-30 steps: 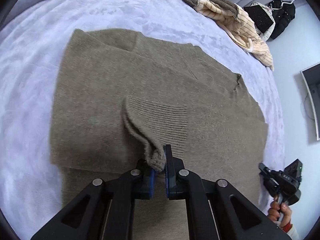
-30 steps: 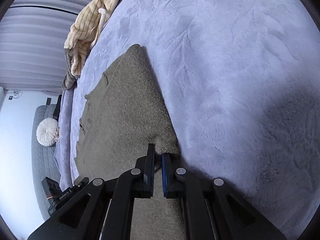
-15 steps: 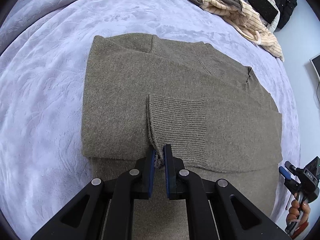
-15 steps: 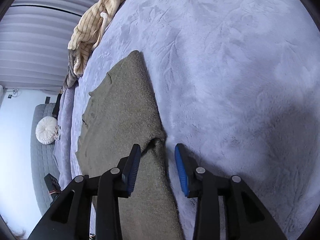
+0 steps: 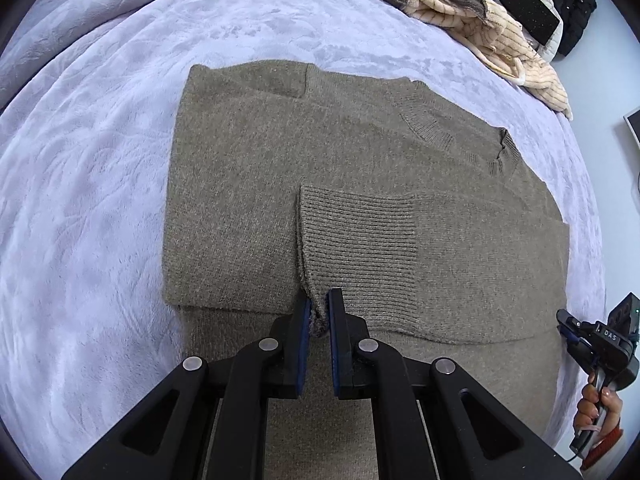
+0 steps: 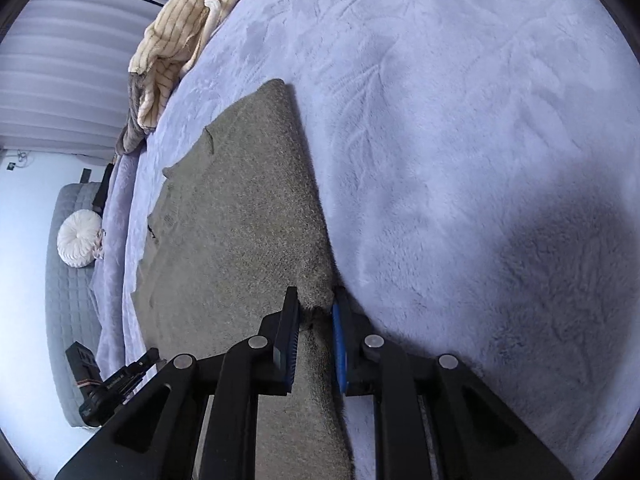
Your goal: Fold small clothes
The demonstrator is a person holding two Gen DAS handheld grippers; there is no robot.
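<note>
An olive-brown knit sweater (image 5: 360, 168) lies flat on the lavender bed cover, both sleeves folded across its body. My left gripper (image 5: 318, 304) is shut on the corner of the ribbed sleeve cuff (image 5: 356, 236), which lies on the sweater's middle. My right gripper (image 6: 316, 300) stands part open around the folded side edge of the sweater (image 6: 248, 216); fabric sits between the pads, and I cannot tell whether they press it. The right gripper also shows in the left wrist view (image 5: 600, 340), held by a hand.
The fluffy lavender bed cover (image 6: 460, 140) spreads all around. A heap of cream striped and grey clothes (image 5: 480, 12) lies at the far edge. A grey couch with a round white cushion (image 6: 80, 238) stands beyond the bed.
My left gripper has lowered the sleeve cuff flat onto the sweater. My right gripper opened from shut, then narrowed around the sweater's side edge.
</note>
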